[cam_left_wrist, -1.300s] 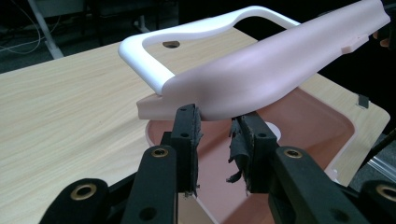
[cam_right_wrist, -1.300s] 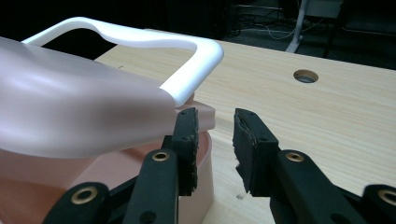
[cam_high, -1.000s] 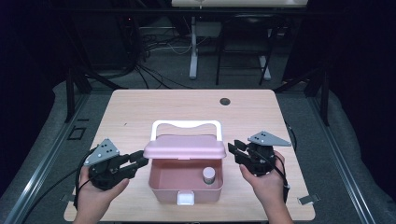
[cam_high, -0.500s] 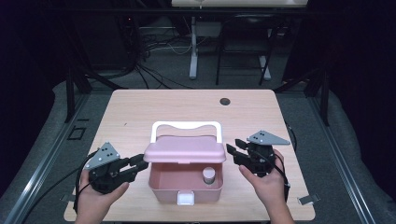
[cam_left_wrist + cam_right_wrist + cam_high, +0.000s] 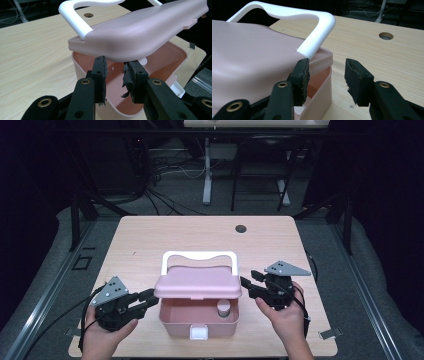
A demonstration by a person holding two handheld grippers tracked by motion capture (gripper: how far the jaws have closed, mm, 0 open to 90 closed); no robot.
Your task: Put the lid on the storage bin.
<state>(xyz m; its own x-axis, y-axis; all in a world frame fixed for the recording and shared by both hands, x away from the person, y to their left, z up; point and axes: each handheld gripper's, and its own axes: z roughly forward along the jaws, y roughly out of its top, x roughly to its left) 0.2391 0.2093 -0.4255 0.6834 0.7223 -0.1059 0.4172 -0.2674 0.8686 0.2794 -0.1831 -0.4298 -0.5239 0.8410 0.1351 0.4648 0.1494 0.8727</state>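
Observation:
A pink box [image 5: 176, 322] stands on the table's near half, its pink lid [image 5: 197, 285] tilted up with a white handle [image 5: 200, 256] on top. Inside by the right wall stands a small white-capped bottle [image 5: 224, 308]. My left gripper [image 5: 151, 296] is at the lid's left front corner; its jaws stand apart just beneath the lid corner [image 5: 117, 56], and between them I see only the box's inside. My right gripper [image 5: 327, 62] has just been opening. It is open astride the box's right wall [image 5: 324, 85] and the lid rim, pads clear of both.
The wooden table [image 5: 150, 240] has a round cable hole [image 5: 241, 228] at the far right. A white latch [image 5: 199, 333] sits on the box's front wall. A small metal clip [image 5: 327, 334] lies near the table's front right corner. Cables trail on the dark floor beyond.
The right gripper's jaws have spread apart at the lid's right edge. The lid stays tilted up. The left gripper has barely shifted.

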